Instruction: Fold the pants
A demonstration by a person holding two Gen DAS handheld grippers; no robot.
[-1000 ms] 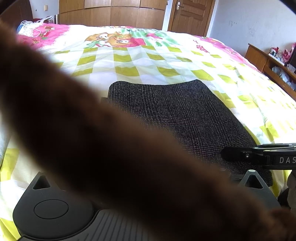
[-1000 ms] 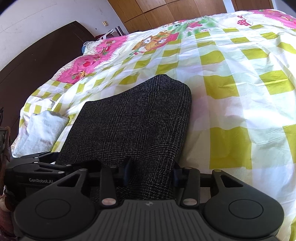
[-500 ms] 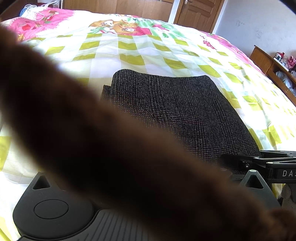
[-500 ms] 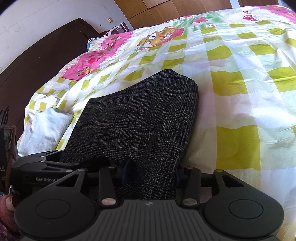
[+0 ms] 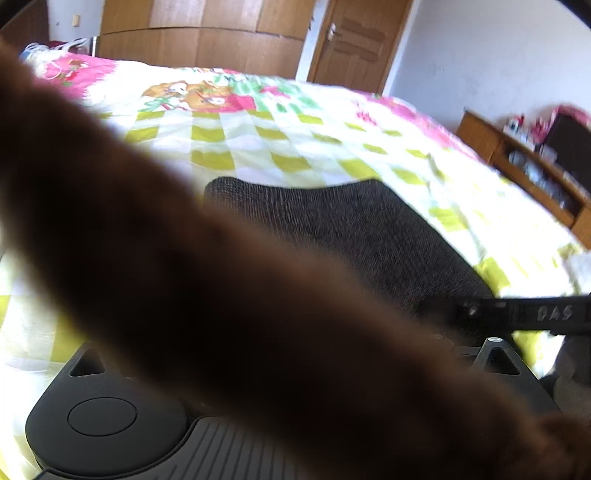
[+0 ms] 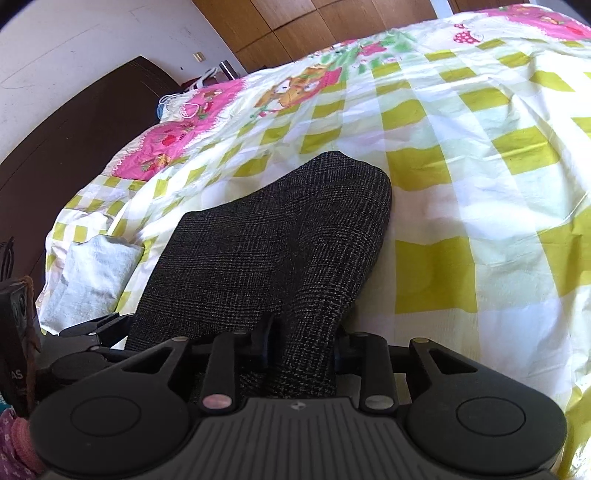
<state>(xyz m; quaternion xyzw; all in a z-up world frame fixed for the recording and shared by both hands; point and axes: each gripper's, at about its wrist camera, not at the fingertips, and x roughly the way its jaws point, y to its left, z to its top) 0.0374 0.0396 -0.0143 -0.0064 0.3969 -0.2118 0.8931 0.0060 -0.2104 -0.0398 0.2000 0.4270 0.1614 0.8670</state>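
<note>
Bed with a yellow-green and white checked bedsheet (image 6: 461, 155), pink cartoon print toward its head end; taken as landmark. Brown wooden wardrobe (image 5: 199, 33) and door stand beyond the bed's far edge.

Dark grey woven plaid pants (image 6: 280, 243) lie folded into a thick rectangle on the sheet at the bed's near edge; the far fold is rounded. A pale grey folded cloth (image 6: 92, 273) lies on the sheet beside the pants, toward the dark headboard.

Right gripper (image 6: 301, 354): fingers clamped on the near edge of the pants, fabric bunched between them.

Left gripper (image 5: 295, 369): a blurred brown strand (image 5: 221, 295) lies across the lens and hides the fingers; whether they are closed or apart cannot be told.
</note>
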